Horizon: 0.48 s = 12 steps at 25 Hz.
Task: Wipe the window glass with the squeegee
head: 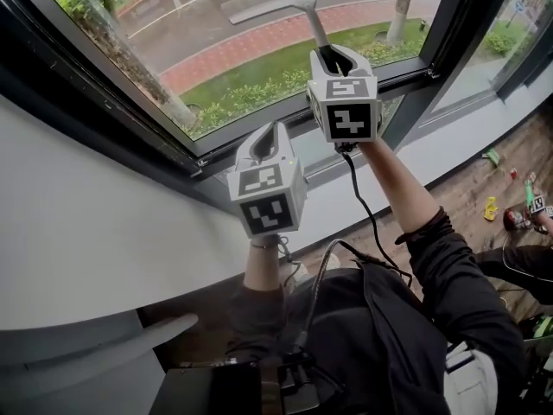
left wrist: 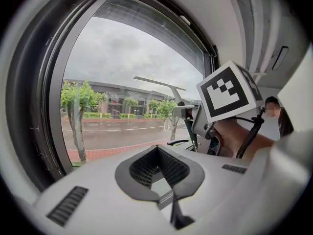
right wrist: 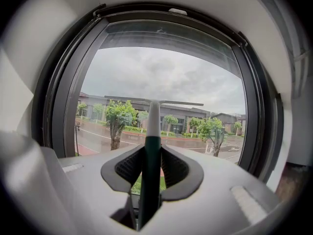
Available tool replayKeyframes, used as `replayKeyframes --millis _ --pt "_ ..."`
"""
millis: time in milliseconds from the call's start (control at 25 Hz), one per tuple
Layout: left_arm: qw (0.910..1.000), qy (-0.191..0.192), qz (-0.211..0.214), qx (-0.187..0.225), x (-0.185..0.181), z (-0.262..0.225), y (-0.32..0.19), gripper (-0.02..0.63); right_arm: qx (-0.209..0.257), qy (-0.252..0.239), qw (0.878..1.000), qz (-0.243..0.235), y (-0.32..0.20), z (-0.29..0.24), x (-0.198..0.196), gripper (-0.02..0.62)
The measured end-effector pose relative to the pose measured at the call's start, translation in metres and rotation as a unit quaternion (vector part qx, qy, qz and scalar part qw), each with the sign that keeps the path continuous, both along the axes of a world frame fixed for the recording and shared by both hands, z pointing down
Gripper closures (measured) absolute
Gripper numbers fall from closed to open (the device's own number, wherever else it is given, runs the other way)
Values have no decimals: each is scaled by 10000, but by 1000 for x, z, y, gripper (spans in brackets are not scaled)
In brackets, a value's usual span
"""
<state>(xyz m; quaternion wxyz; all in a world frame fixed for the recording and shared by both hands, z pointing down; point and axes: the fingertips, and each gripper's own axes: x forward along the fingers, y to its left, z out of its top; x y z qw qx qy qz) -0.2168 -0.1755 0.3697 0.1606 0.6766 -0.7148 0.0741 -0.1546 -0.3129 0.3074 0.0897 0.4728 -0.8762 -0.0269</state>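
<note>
My right gripper point(head: 333, 56) is shut on the dark green handle of the squeegee point(head: 316, 26), raised toward the window glass point(head: 251, 37). The squeegee's long pale blade point(head: 294, 0) lies crosswise against the glass, high on the pane. In the right gripper view the handle point(right wrist: 151, 146) runs straight up between the jaws to the blade point(right wrist: 164, 102). My left gripper point(head: 276, 132) hangs lower and to the left, near the bottom window frame, shut with nothing in it. The left gripper view shows its pads point(left wrist: 146, 166) meeting, and the right gripper point(left wrist: 215, 106) with the squeegee point(left wrist: 159, 83) beyond.
A dark window frame point(head: 207, 150) borders the pane, with a thick mullion point(head: 449, 24) on the right. Below runs a white sill and wall point(head: 95, 223). Small coloured items point(head: 510, 206) and a person's limbs lie on the wooden floor at right. Cables hang from both grippers.
</note>
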Motion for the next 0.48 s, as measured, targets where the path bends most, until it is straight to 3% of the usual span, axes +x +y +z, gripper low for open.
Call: replayKeyframes --millis 480 --pt "9996 57 63 -265 8 26 7 607 -337 134 9993 -38 8 36 2 502"
